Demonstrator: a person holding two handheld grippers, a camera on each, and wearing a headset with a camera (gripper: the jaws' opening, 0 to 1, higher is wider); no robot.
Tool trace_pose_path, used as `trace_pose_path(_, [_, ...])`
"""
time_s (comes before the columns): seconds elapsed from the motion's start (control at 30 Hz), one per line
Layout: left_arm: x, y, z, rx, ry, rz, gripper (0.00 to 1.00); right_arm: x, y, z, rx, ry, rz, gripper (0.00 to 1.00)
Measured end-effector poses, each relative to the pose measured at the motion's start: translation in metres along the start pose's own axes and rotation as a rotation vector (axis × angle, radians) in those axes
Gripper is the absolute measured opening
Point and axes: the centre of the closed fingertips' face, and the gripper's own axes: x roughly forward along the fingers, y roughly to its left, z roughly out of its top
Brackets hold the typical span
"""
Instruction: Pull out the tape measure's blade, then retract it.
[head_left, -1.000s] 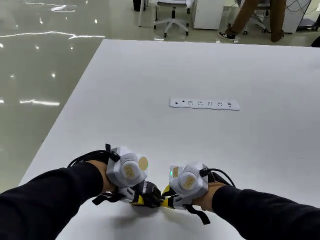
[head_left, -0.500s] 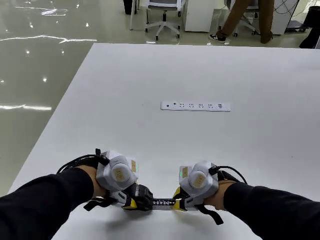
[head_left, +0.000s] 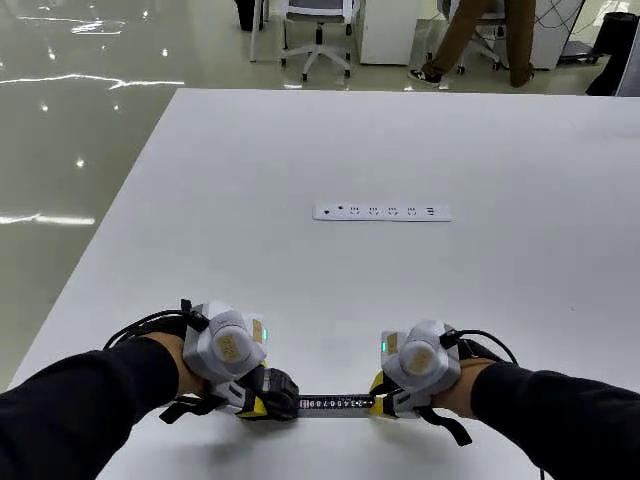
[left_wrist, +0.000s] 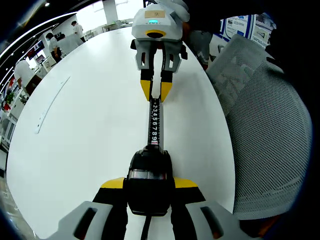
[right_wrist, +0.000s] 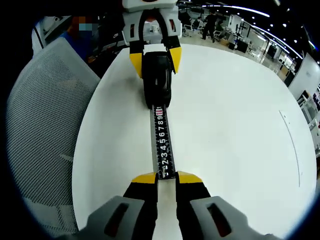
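Low at the near edge of the table, the left gripper is closed on the tape measure. The right gripper pinches the tip of the blade, which is stretched level between them. Bare table runs ahead to a power strip.

Your left gripper clamps the black tape measure case. From the case, the numbered blade runs straight across the white table to your right gripper, which pinches its far end.

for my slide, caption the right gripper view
Right gripper pinches the blade end; left gripper holds the tape measure case.
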Motion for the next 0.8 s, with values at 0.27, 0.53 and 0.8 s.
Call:
trace_pose_path(0.27, [0.0, -0.001, 0.0, 0.01, -0.001, -0.004, 0.29, -0.016, -0.001, -0.022, 0.005, 0.013, -0.024, 0.07])
trace_pose_path(0.53, [0.0, -0.001, 0.0, 0.008, 0.007, 0.002, 0.29, -0.03, -0.002, -0.047, 0.041, 0.027, -0.034, 0.07])
trace_pose_path(0.8, [0.001, -0.001, 0.001, 0.008, 0.014, 0.004, 0.29, -0.043, -0.003, -0.068, 0.057, 0.05, -0.041, 0.07])
